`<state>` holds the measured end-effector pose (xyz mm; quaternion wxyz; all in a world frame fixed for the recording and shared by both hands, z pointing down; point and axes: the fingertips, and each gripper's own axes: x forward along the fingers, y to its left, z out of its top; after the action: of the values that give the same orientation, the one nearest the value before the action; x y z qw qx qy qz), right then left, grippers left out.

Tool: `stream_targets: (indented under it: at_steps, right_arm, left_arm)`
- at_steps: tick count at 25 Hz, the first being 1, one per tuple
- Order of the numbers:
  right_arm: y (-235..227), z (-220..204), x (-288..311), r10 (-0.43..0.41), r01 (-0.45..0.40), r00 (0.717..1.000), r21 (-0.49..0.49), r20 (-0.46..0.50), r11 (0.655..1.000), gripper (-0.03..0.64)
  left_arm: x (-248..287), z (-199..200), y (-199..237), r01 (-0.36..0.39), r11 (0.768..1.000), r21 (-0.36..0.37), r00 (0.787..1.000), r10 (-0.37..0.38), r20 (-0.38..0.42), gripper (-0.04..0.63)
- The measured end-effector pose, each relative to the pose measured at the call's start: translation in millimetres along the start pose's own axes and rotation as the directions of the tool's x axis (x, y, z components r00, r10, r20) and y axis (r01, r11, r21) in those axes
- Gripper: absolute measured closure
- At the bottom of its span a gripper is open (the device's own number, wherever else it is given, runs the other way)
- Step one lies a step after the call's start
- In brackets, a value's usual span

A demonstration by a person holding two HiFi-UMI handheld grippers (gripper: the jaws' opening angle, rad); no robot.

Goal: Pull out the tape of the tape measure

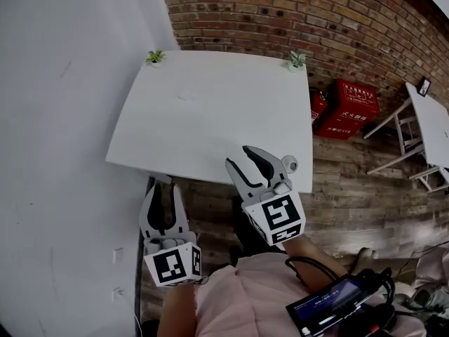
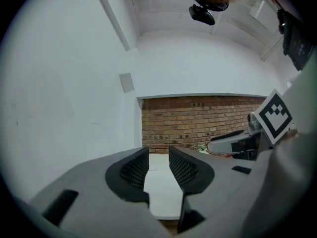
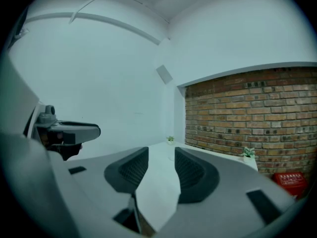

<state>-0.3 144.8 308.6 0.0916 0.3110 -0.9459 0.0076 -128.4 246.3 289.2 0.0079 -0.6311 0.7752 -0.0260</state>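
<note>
White table (image 1: 210,111) before a brick wall (image 1: 280,12) shows no tape measure in any view; left gripper (image 1: 165,189) and right gripper (image 1: 238,156) hover at its near edge, jaws apart, empty, right one farther forward

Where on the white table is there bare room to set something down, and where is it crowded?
Nearly all the table is bare, between the left plant and right plant at its far corners and the near edge. Only the near right edge is crowded, by the open right gripper.
</note>
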Motion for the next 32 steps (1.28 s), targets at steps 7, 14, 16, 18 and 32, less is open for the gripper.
stream_targets:
  at_steps: [7,14,16,18,32]
  right_arm:
    - [-47,10,72,0.056,-0.057,0.998,0.025,0.021,0.998,0.442]
    - [-83,42,136,0.095,-0.096,0.993,0.017,0.067,0.995,0.442]
    - [-91,46,149,0.108,-0.109,0.992,0.016,0.068,0.994,0.442]
    - [-97,46,161,0.118,-0.119,0.991,0.013,0.063,0.993,0.440]
    - [-99,9,255,0.151,-0.151,0.986,0.012,-0.073,0.989,0.422]
  left_arm:
    - [76,-7,7,-0.015,1.000,0.016,0.999,0.016,-0.034,0.464]
    - [148,11,22,-0.046,0.998,0.034,0.999,0.046,-0.025,0.464]
    - [164,15,24,-0.054,0.998,0.030,0.998,0.055,-0.019,0.463]
    - [178,16,27,-0.060,0.998,0.027,0.998,0.061,-0.015,0.463]
    - [259,-33,75,-0.035,0.998,-0.060,0.994,0.029,-0.109,0.463]
